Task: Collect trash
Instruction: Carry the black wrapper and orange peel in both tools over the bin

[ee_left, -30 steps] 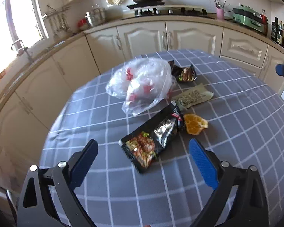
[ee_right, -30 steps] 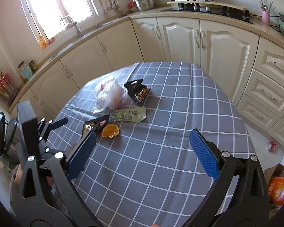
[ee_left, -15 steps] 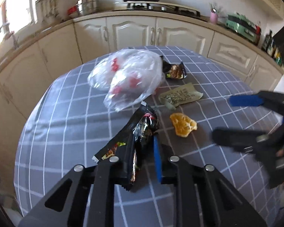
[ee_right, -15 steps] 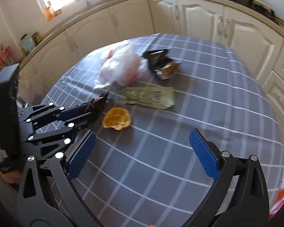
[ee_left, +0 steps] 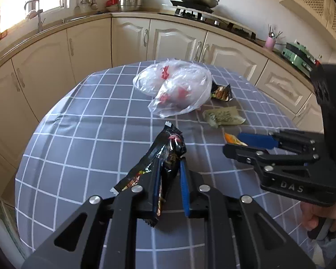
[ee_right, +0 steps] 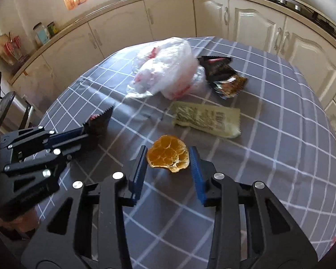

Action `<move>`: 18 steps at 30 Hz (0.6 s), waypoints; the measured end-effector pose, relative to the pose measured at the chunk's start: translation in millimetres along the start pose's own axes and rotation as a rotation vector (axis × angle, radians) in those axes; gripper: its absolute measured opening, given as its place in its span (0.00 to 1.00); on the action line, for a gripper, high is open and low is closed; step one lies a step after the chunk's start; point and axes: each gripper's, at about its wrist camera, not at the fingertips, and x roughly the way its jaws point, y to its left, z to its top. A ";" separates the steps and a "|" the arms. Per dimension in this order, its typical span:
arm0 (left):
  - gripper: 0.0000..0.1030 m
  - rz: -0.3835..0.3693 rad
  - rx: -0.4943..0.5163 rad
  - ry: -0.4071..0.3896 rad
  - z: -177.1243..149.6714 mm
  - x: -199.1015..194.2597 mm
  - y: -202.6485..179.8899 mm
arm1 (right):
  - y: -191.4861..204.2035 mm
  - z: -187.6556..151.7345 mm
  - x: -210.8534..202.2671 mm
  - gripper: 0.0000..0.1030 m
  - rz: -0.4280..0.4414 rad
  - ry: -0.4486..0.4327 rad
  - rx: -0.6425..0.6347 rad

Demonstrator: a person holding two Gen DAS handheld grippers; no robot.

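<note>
step: pickup, both hands | left tongs point(ee_left: 169, 179) clamped on wrapper point(ee_left: 168, 154) | right tongs point(ee_right: 168, 172) closing — peel point(ee_right: 168, 153) between pads | next: lift both — to bag point(ee_right: 165, 71) ahead

Orange peel point(ee_left: 231, 139): in the left wrist view mostly hidden behind right gripper point(ee_left: 235, 144), at 3 o'clock.
Black wrapper point(ee_right: 99, 121): lower part hidden by left gripper point(ee_right: 84, 137), at 9 o'clock.

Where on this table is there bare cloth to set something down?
Right of the yellow-green packet, toward the table edge, is bare; so is the cloth left of the plastic bag. Crowded: bag, dark snack wrapper, packet, orange peel.
</note>
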 end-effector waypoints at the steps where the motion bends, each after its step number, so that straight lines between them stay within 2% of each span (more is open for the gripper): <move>1: 0.14 -0.005 -0.004 -0.003 -0.1 -1.2 -2.1 | -5.1 -3.1 -7.8 0.36 0.008 -0.013 0.017; 11: 0.11 -0.069 0.024 -0.041 13.1 -18.6 -53.5 | -52.6 -14.3 -82.1 0.36 0.018 -0.141 0.112; 18: 0.10 -0.103 0.040 -0.044 18.3 -21.3 -87.6 | -84.5 -28.7 -112.4 0.36 0.014 -0.188 0.167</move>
